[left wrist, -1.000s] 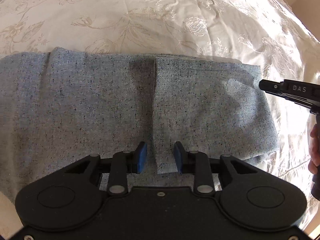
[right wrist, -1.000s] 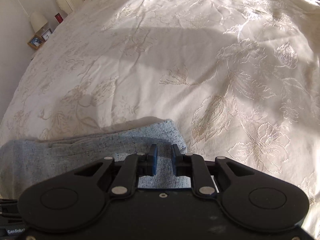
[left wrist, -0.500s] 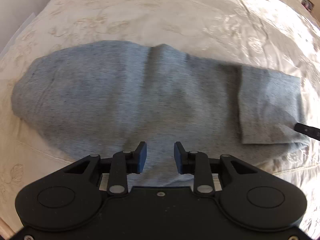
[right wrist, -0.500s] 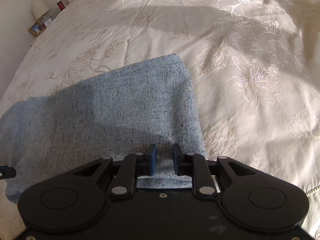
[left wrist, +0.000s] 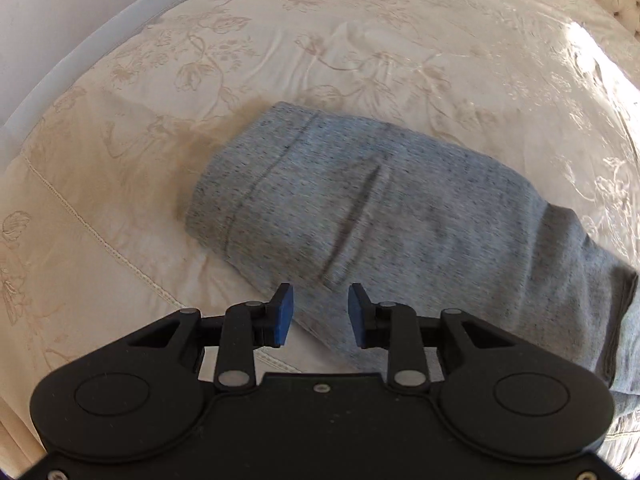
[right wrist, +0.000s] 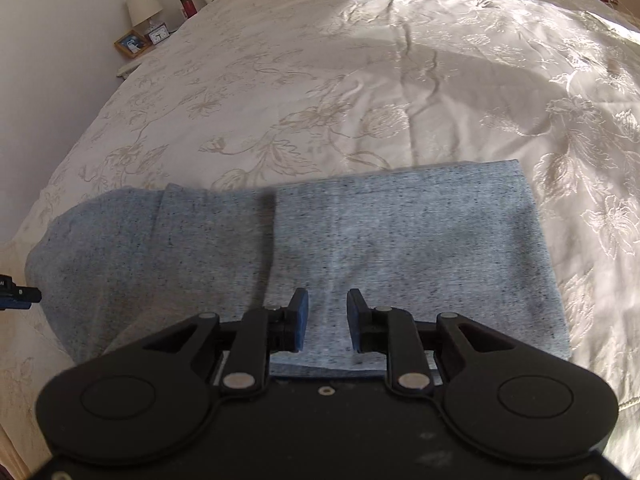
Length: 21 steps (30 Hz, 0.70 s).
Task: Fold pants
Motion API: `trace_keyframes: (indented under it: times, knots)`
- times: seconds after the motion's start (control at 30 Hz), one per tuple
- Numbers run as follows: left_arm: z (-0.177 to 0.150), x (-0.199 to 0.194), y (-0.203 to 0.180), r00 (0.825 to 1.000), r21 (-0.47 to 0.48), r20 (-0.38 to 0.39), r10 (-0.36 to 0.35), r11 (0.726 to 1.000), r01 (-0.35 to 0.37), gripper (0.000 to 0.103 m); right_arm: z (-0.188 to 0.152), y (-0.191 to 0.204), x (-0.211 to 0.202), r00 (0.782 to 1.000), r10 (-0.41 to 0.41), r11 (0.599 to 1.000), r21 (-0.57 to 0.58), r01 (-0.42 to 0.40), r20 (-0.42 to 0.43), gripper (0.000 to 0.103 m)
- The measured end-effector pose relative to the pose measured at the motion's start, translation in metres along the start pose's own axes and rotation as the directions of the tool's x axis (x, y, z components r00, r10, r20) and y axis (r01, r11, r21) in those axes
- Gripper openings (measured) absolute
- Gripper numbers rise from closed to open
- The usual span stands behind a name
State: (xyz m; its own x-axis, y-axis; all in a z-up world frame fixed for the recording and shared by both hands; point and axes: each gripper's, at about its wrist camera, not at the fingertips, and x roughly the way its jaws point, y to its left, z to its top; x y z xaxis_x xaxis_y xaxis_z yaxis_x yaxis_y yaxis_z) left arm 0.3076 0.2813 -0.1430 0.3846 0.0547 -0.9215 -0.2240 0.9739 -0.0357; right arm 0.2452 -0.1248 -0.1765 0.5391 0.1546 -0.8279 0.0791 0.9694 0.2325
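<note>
The grey heathered pants (left wrist: 384,216) lie folded in a long band on the cream bedspread (left wrist: 320,40). In the left wrist view my left gripper (left wrist: 320,312) hovers open over their near edge, close to the rounded left end. In the right wrist view the pants (right wrist: 360,232) show an upper folded layer on the right with a straight edge. My right gripper (right wrist: 327,318) is open above the near edge of that layer, with nothing between its blue pads. The tip of the left gripper (right wrist: 18,298) shows at the far left.
The floral bedspread (right wrist: 360,80) stretches far beyond the pants. A nightstand with a lamp (right wrist: 142,4), a picture frame (right wrist: 131,43) and a clock stands at the back left. The bed's stitched edge (left wrist: 100,240) runs near the left gripper.
Both grippers have drawn back and up from the pants. The left has swung toward the pants' left end. The right now sees the whole folded band.
</note>
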Motion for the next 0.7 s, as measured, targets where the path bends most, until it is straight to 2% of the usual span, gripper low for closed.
trace_keyframes:
  times: [0.1, 0.17, 0.23, 0.3, 0.37, 0.47, 0.57, 0.7]
  knots:
    - [0.017, 0.004, 0.019, 1.000, -0.012, 0.015, -0.005, 1.000, 0.005, 0.039, 0.000, 0.024, 0.003, 1.000, 0.011, 1.000, -0.016, -0.011, -0.008, 0.023]
    - [0.026, 0.011, 0.031, 1.000, -0.017, 0.013, -0.016, 1.000, 0.017, 0.046, 0.000, 0.039, 0.005, 1.000, 0.015, 1.000, -0.026, -0.015, -0.010, 0.023]
    - [0.031, 0.026, 0.043, 0.999, -0.043, -0.018, -0.036, 0.998, 0.035, 0.053, 0.001, 0.052, 0.006, 1.000, 0.020, 0.999, -0.028, -0.021, -0.012, 0.023]
    - [0.030, 0.049, 0.052, 0.994, -0.072, -0.082, -0.072, 0.995, 0.066, 0.057, -0.001, 0.064, 0.007, 1.000, 0.023, 0.999, -0.026, -0.023, -0.012, 0.023]
    - [0.027, 0.067, 0.059, 0.988, -0.097, -0.122, -0.097, 0.992, 0.086, 0.069, -0.002, 0.074, 0.008, 1.000, 0.022, 0.999, -0.025, -0.022, -0.018, 0.023]
    - [0.021, 0.082, 0.071, 0.983, -0.147, -0.119, -0.140, 0.982, 0.122, 0.086, -0.001, 0.088, 0.012, 1.000, 0.016, 1.000, -0.026, -0.017, -0.024, 0.023]
    - [0.019, 0.091, 0.078, 0.974, -0.183, -0.115, -0.194, 0.968, 0.171, 0.092, -0.001, 0.097, 0.017, 0.999, 0.012, 1.000, -0.027, -0.013, -0.034, 0.023]
    - [0.022, 0.099, 0.069, 0.976, -0.130, -0.093, -0.196, 0.974, 0.183, 0.098, -0.005, 0.110, 0.022, 0.998, 0.003, 0.999, -0.044, -0.005, -0.061, 0.023]
